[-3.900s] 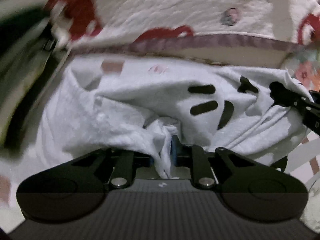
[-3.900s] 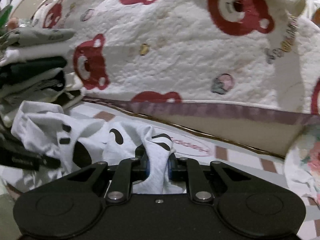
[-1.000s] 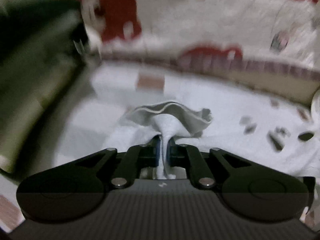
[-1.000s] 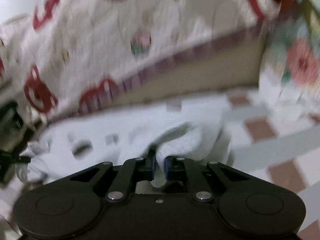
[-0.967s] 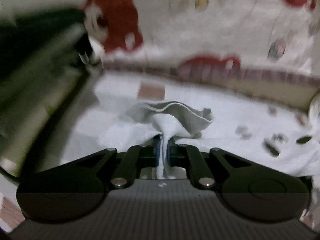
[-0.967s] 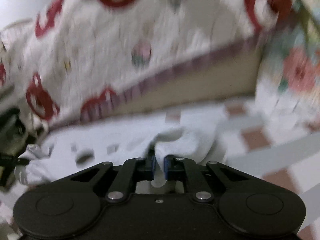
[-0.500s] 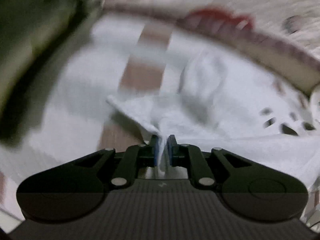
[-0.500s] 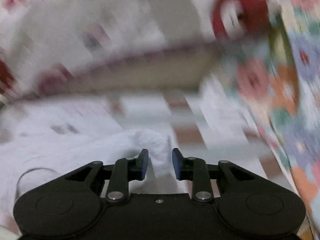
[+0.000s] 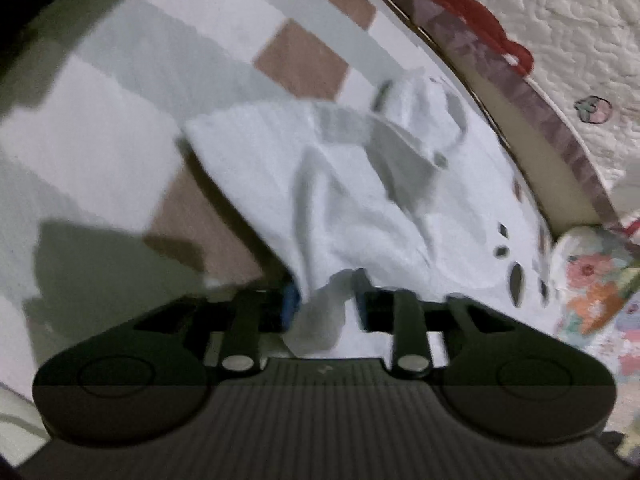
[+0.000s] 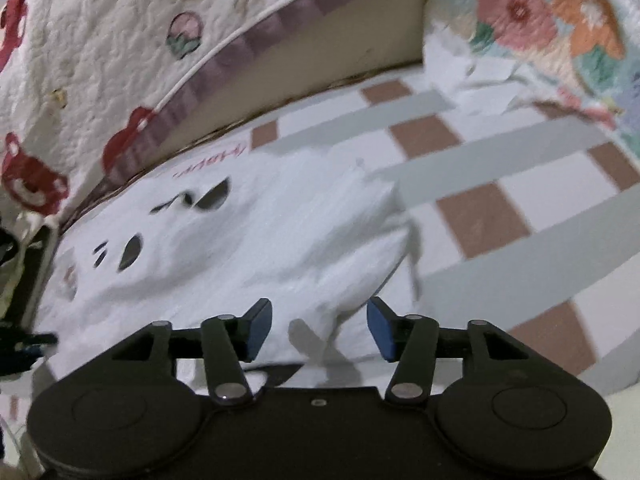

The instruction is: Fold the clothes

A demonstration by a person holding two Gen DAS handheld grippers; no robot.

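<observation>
A white garment with black marks (image 9: 360, 200) lies spread on the checked sheet (image 9: 120, 128). In the left wrist view my left gripper (image 9: 324, 304) stands open around a bunched edge of the garment, the cloth loose between the blue pads. In the right wrist view the same garment (image 10: 240, 248) lies flat with its black print (image 10: 212, 196) toward the left. My right gripper (image 10: 320, 328) is open just above the garment's near edge, holding nothing.
A white quilt with red bears (image 10: 100, 60) and a purple-edged border (image 10: 240, 52) rises behind the garment. A floral cloth (image 10: 540, 20) lies at the right. The checked sheet (image 10: 520, 208) stretches right of the garment. Dark folded clothes (image 10: 12, 280) sit at far left.
Both grippers have opened and let go of the garment. It was held bunched up and pulled apart; now it lies spread on the sheet.
</observation>
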